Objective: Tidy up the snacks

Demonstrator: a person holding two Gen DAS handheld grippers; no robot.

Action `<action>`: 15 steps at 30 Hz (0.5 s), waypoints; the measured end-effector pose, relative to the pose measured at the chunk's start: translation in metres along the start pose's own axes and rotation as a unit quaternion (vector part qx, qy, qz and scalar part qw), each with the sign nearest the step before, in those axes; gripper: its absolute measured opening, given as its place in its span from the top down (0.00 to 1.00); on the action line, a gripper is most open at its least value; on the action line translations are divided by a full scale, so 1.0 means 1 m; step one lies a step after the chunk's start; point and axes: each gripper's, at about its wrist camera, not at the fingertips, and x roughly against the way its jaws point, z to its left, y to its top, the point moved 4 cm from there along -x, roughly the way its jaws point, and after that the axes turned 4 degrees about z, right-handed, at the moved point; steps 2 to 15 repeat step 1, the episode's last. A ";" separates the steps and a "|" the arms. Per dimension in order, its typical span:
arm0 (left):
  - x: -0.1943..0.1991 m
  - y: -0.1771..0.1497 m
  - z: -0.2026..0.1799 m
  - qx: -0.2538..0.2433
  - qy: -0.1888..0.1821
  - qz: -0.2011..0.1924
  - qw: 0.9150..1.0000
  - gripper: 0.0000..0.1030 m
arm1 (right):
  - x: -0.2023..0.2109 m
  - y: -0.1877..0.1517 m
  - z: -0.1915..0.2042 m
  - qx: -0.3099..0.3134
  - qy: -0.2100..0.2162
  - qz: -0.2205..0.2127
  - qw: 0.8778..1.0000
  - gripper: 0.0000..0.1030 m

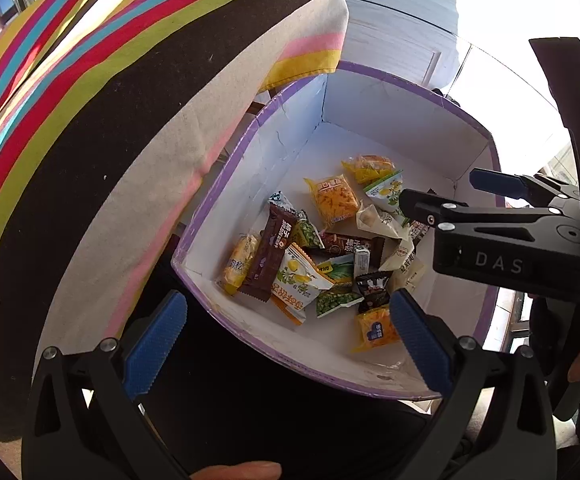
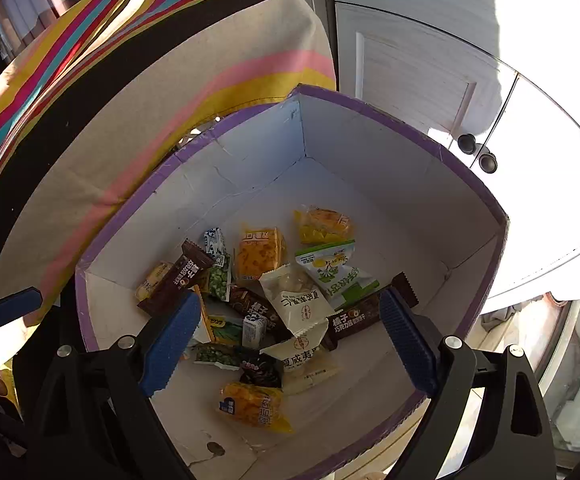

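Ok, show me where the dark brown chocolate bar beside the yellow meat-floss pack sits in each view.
Left wrist: the brown chocolate bar lies near the box's lower-left inner corner, lower centre of frame.
Right wrist: the bar sits left of centre, by the left blue pad.
Shared landmark: the purple-rimmed box.

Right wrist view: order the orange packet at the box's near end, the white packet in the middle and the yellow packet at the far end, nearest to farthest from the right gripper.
From the right gripper:
1. white packet, centre, between the fingers.
2. orange packet, near end of the box.
3. yellow packet, far end.
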 end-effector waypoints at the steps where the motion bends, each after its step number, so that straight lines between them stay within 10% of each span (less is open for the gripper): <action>1: 0.000 0.000 -0.001 0.000 0.001 0.000 1.000 0.02 | 0.000 0.000 0.000 0.000 0.000 0.000 1.000 0.15; 15: 0.000 0.000 -0.001 0.000 0.001 0.000 1.000 0.02 | 0.000 0.000 0.000 0.000 0.000 0.000 1.000 0.15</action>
